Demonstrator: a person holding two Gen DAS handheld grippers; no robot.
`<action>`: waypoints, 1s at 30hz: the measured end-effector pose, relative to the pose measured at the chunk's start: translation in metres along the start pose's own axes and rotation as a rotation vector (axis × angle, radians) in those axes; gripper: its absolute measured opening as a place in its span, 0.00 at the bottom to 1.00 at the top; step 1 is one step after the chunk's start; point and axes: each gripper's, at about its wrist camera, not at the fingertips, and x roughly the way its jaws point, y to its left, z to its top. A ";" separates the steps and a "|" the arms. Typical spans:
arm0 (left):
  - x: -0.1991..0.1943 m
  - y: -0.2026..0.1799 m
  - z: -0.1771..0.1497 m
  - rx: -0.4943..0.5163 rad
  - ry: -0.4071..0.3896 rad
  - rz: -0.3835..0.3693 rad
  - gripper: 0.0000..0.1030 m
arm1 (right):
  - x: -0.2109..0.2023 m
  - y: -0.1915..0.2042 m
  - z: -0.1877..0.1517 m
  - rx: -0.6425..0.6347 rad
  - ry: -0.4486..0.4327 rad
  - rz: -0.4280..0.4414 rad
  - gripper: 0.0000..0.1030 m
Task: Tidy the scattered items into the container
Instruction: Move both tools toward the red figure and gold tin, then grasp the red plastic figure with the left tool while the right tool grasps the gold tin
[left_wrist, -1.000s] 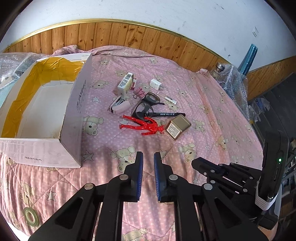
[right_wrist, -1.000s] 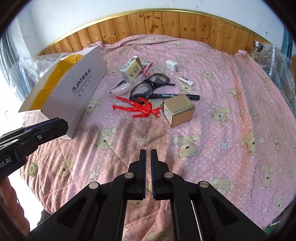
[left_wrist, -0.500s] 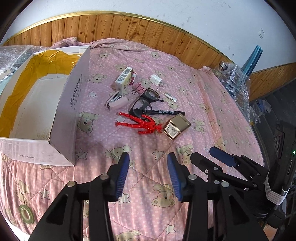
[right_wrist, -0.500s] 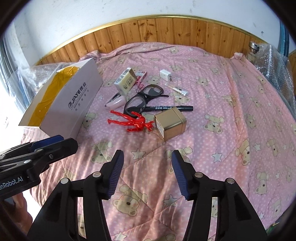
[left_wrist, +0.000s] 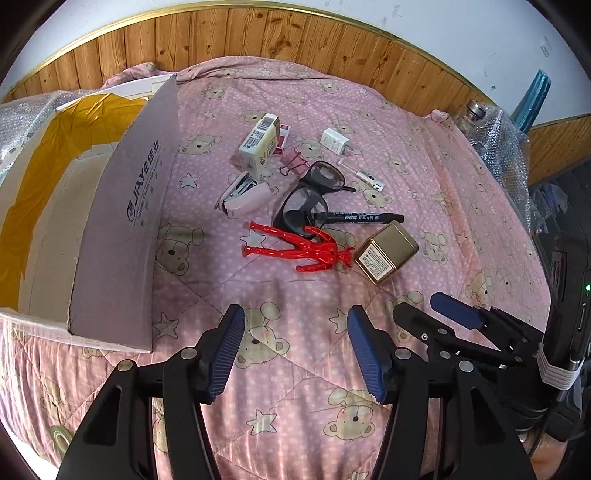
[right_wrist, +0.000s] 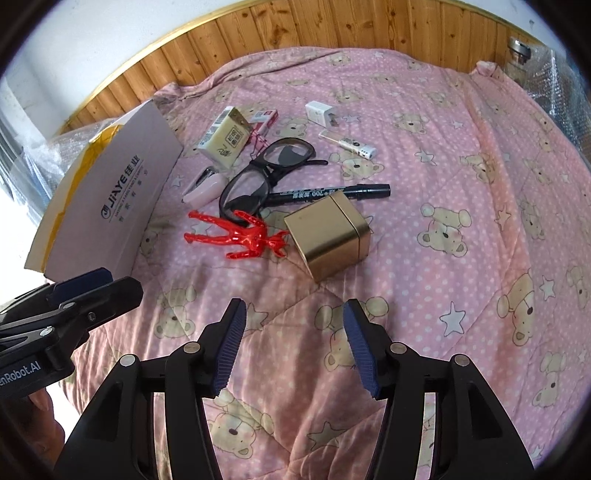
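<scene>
A white cardboard box (left_wrist: 122, 221) (right_wrist: 110, 199) with yellow tape inside stands open at the left. Scattered on the pink quilt lie a red figure (left_wrist: 299, 247) (right_wrist: 240, 234), a gold tin (left_wrist: 386, 253) (right_wrist: 328, 236), black glasses (left_wrist: 310, 197) (right_wrist: 266, 173), a black marker (left_wrist: 358, 218) (right_wrist: 328, 192), a pink stapler (left_wrist: 242, 195) (right_wrist: 201, 188), a carton (left_wrist: 258, 142) (right_wrist: 225, 142) and a white plug (left_wrist: 334, 140) (right_wrist: 319, 112). My left gripper (left_wrist: 295, 349) is open, short of the figure. My right gripper (right_wrist: 293, 345) is open, short of the tin.
A small tube (left_wrist: 364, 177) and a pink binder clip (left_wrist: 295, 160) lie among the items. Bubble wrap with a bottle (left_wrist: 491, 136) sits at the right edge of the bed. A wooden panel wall (left_wrist: 258, 40) runs behind. A tape roll (left_wrist: 61, 441) lies at the near left.
Both grippers went from shut to wide open. Both views have moved closer to the pile of items.
</scene>
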 end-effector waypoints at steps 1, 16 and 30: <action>0.005 0.000 0.003 -0.003 0.008 0.002 0.58 | 0.003 -0.002 0.002 0.004 0.005 0.003 0.56; 0.086 0.001 0.051 -0.026 0.119 -0.024 0.58 | 0.056 -0.036 0.039 0.041 0.060 0.029 0.57; 0.106 -0.020 0.038 0.042 0.201 -0.188 0.39 | 0.055 -0.063 0.053 0.040 0.024 0.004 0.33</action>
